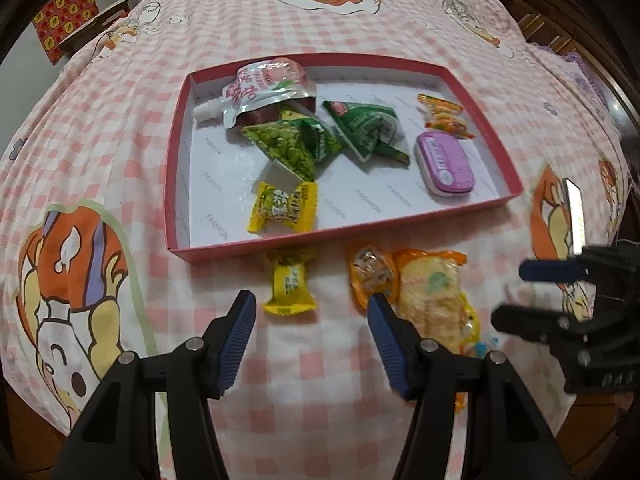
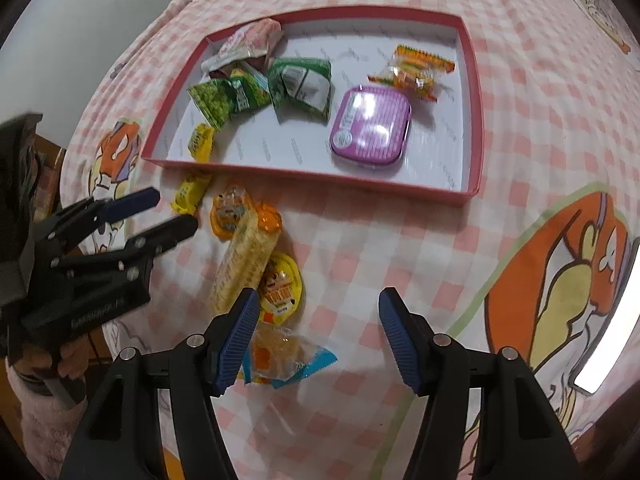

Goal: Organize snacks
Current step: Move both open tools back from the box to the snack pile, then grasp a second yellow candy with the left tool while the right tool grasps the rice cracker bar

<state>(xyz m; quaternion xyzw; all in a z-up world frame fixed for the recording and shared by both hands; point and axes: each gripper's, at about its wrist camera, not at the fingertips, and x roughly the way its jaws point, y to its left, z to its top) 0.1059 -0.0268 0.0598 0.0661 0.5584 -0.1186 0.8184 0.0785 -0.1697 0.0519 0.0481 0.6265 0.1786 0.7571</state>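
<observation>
Snacks lie partly inside a red box (image 1: 486,118) and partly loose on the pink checked cloth (image 1: 328,16) in front of it. Inside the box, from big to small: a pink drink pouch (image 1: 266,90) with a white spout at the back left, two green triangular packets (image 1: 294,146) side by side in the middle, a purple tin (image 2: 370,124) toward the right, an orange candy bag (image 2: 420,72) behind the tin, and a yellow candy (image 1: 285,208) near the front wall. Outside, just before the front wall, a long rice cracker pack (image 2: 244,262) lies between an orange wrapped sweet (image 2: 230,214) and a yellow jelly cup (image 2: 280,286); a small yellow candy (image 1: 290,286) sits beside them, and a clear bag with blue edges (image 2: 286,360) lies nearest.

Both tongs stand wide apart with nothing between the fingers: the left gripper (image 1: 312,338) hovers over the small yellow candy, the right gripper (image 2: 318,336) over bare cloth beside the blue-edged bag.
</observation>
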